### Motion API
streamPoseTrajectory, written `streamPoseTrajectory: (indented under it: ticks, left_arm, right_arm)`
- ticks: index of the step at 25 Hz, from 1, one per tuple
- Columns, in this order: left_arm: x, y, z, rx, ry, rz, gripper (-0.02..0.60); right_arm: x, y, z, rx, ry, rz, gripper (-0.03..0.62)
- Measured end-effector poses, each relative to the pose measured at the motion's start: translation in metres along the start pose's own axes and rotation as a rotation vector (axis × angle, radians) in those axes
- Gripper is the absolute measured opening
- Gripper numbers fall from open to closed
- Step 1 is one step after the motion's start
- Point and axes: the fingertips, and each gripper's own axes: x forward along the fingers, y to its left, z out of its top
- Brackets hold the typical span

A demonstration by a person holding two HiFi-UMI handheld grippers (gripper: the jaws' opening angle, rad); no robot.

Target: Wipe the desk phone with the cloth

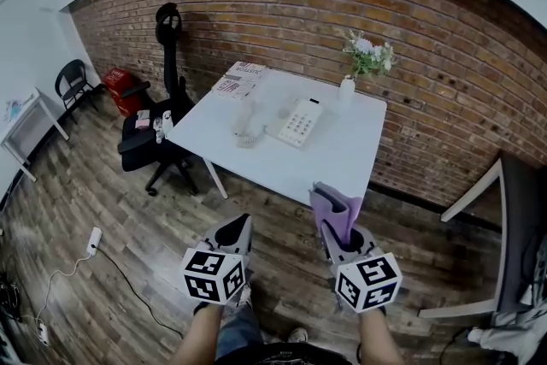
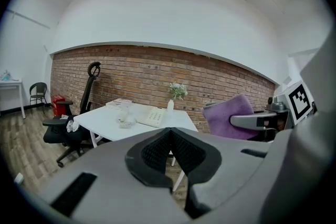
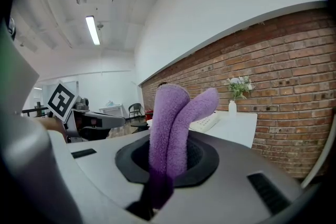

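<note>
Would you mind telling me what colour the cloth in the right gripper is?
Purple; the cloth shows best in the right gripper view.

The desk phone (image 1: 300,122) is white, a flat oblong unit with a grid of pale keys on its upper face. It lies flat on the white desk (image 1: 346,156), near the middle of the top and a little towards the desk's far edge, turned at a slant to the desk's sides. Nothing touches it.

The cloth (image 1: 335,214) is purple and fleecy. It is well apart from the desk, off its near edge, pinched in the right gripper (image 1: 338,228). From the right gripper view the cloth (image 3: 170,118) is folded into two thick lobes that stand upright out of the closed jaws.
</note>
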Motion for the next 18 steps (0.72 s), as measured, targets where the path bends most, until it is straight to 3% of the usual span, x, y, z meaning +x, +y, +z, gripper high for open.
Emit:
streamPoseTrajectory:
  ticks: [7,18]
  left_arm:
    - [0.060,0.063,0.018,-0.003,0.014,-0.069,0.005]
    - [0.138,0.162,0.055,0.029,0.075,-0.245,0.005]
  right_arm:
    - [0.081,-0.010,0.010,0.013,0.024,-0.063,0.043]
    - [0.199,0.000,0.036,0.071,0.052,-0.192,0.045]
